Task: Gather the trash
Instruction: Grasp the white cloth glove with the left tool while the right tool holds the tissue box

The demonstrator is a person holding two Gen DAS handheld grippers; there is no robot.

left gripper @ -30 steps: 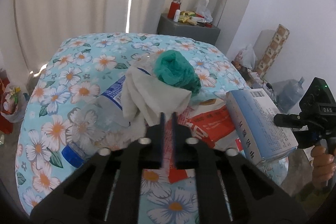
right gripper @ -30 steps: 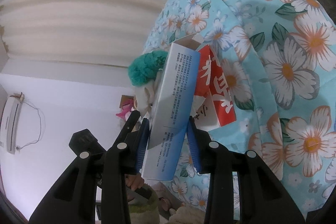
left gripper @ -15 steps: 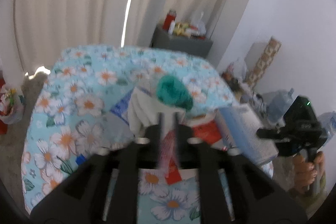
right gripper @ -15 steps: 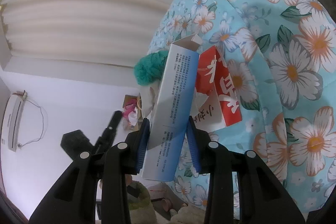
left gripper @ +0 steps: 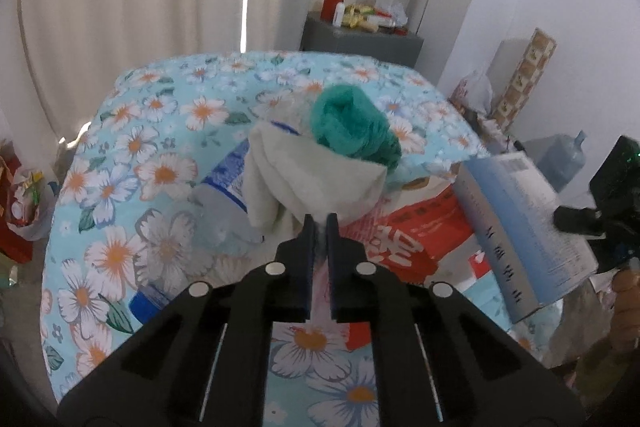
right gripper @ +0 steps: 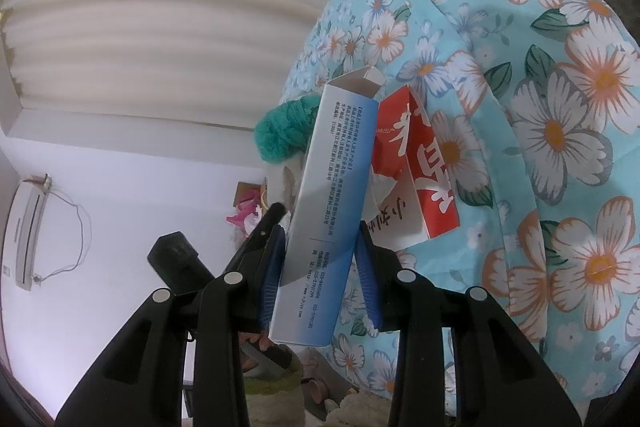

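One blue carton (left gripper: pixel 520 227), one red packet (left gripper: pixel 416 235), one bottle (left gripper: pixel 224 187), two cloths (left gripper: pixel 312 183).

Cream curtains (left gripper: pixel 160 7), grey cabinet (left gripper: pixel 360 41)

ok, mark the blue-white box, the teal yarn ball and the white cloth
blue-white box (right gripper: pixel 328 211): right wrist view, printed side panel.
teal yarn ball (left gripper: pixel 352 125): left wrist view, middle of the ball.
white cloth (left gripper: pixel 304 179): left wrist view, centre fold.
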